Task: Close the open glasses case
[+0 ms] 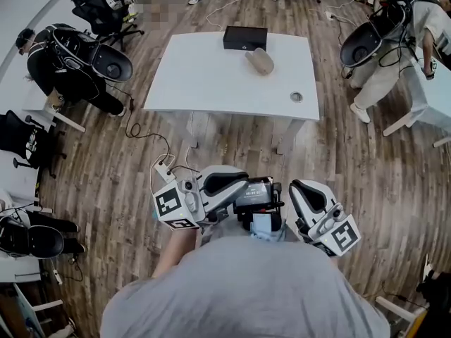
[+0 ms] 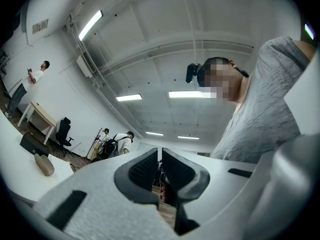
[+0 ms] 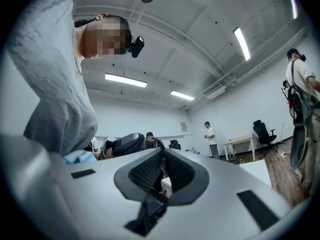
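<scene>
Both grippers are held close against the person's chest, well apart from the white table (image 1: pixel 204 83). The left gripper (image 2: pixel 160 171) is clenched with nothing between its jaws, and so is the right gripper (image 3: pixel 162 171). The tan glasses case (image 1: pixel 259 60) lies on the table's far side, just beside a black box (image 1: pixel 245 37) (its lid can't be made out).

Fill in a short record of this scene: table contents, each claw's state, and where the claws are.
table: white table, ahead of the person
on table: black box at the far edge; tan rounded item just in front of it
left claw: shut, empty
right claw: shut, empty
claw position: both held at the person's chest, well short of the table
</scene>
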Action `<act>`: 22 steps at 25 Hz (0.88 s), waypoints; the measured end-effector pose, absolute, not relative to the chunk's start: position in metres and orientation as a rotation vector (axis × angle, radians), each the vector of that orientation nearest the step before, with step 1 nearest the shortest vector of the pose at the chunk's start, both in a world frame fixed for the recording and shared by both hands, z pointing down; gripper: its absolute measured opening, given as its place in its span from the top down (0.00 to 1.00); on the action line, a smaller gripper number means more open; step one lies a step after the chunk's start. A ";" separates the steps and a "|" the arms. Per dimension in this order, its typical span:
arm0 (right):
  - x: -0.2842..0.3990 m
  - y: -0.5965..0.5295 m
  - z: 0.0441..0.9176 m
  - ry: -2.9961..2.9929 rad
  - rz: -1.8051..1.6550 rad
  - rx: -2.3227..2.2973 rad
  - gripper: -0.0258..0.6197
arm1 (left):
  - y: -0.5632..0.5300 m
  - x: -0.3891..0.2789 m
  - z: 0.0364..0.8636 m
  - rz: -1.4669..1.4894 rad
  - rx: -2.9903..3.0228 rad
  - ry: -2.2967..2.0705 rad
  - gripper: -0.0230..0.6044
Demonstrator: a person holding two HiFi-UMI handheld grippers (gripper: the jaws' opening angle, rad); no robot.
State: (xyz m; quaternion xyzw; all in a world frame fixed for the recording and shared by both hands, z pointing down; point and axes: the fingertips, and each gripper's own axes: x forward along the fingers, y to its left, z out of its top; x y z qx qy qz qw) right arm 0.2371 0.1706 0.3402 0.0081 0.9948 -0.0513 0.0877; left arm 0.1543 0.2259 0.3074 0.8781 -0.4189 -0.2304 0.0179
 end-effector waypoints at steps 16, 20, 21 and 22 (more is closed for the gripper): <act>0.165 0.080 0.359 2.992 -0.189 -0.016 0.91 | 0.126 0.074 0.323 -0.713 2.713 -1.277 0.92; 0.109 0.051 0.351 3.006 -0.195 0.002 0.91 | 0.098 0.015 0.317 -0.707 2.711 -1.301 0.92; 0.096 0.043 0.351 3.019 -0.191 -0.001 0.91 | 0.091 0.001 0.316 -0.708 2.707 -1.310 0.92; 0.083 0.035 0.351 3.029 -0.188 -0.009 0.91 | 0.085 -0.013 0.315 -0.708 2.704 -1.316 0.92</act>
